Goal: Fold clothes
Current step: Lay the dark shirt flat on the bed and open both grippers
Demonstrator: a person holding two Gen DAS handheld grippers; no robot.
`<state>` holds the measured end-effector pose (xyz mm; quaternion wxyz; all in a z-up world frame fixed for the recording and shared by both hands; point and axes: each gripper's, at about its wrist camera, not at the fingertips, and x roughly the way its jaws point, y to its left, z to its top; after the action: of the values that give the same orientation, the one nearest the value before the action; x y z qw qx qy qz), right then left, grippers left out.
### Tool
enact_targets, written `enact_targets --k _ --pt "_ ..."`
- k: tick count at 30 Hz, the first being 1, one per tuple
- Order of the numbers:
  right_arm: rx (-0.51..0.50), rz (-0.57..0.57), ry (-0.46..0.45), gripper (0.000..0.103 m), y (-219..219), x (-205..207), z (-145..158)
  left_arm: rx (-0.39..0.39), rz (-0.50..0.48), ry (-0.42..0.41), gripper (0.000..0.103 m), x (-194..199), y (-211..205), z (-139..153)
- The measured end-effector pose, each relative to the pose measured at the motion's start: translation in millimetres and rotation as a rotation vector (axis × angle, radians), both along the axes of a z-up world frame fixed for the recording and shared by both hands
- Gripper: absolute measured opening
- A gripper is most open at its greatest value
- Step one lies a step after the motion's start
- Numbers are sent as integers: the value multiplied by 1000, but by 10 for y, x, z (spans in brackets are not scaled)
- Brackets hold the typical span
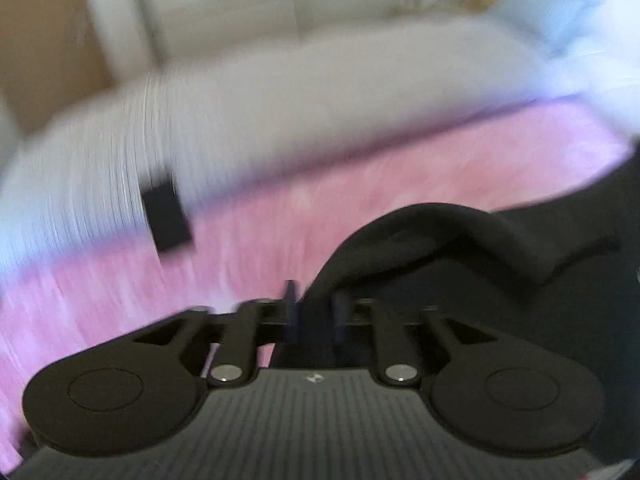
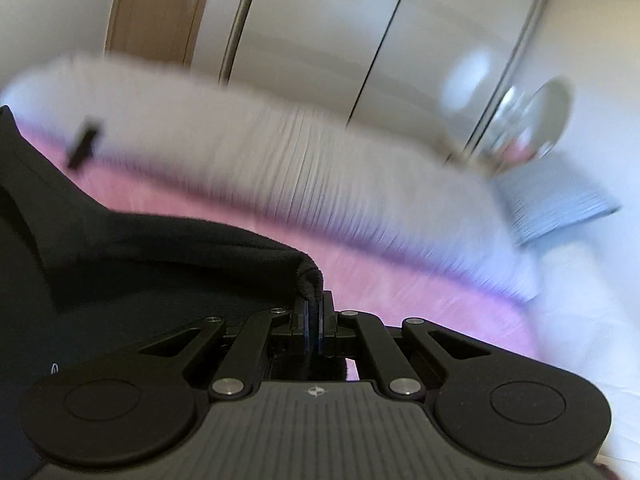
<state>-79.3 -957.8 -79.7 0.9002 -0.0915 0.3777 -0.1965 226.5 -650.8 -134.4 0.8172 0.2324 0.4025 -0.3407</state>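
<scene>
Left wrist view showed the left gripper (image 1: 314,308) pinching the soft black fabric garment (image 1: 460,248) at lower centre; the right gripper (image 2: 314,312) likewise clamped its limp, light edge.

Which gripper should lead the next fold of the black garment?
Hedged: either; right gripper slightly. Both are shut on the black fabric garment, but the right pinches a clean corner, while the left gripper holds bunched cloth.

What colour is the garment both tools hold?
Black garment, clearest in the right wrist view.
</scene>
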Motion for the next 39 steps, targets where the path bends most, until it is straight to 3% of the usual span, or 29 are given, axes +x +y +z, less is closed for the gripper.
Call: enact_targets --k 2,3,5,7,8,11,17,20,23,29,32,37,38,39 --pt "0 -6 104 40 -225 467 -731 22 123 79 33 182 -47 -534" --pt "-3 -26 135 44 -283 538 -1025 26 156 109 33 169 29 -695" --pt "39 -47 153 44 -239 480 -1268 38 203 157 37 117 193 -976" --pt "82 -68 170 49 -196 423 -1510 70 186 156 44 -39 398 -1093" --pt "104 -81 179 54 -173 374 -1616 87 185 158 46 -111 518 -1134" --pt "189 -151 200 58 -96 -35 -1727 155 213 159 46 -298 944 -1163" --pt "344 -267 247 63 323 -861 -1729 256 253 191 54 -497 1875 -1177" --pt "374 -292 271 64 649 -1091 -1665 263 250 236 55 -544 2311 -1169" --pt "396 -285 278 67 1027 -1120 -1549 245 228 324 51 -601 2723 -1160" --pt "401 -211 278 73 2116 -823 -1320 85 138 504 48 -686 3294 -1119" --pt "435 -149 293 73 2760 -517 -1283 53 107 444 48 -561 3499 -1044" --pt "493 -22 311 74 3663 -14 -1248 -1 101 303 43 221 3710 -1145" --pt "481 7 321 75 3794 59 -1247 37 82 276 40 374 3689 -1222" --pt "469 35 332 75 3925 133 -1246 81 68 238 22 505 3688 -1283"
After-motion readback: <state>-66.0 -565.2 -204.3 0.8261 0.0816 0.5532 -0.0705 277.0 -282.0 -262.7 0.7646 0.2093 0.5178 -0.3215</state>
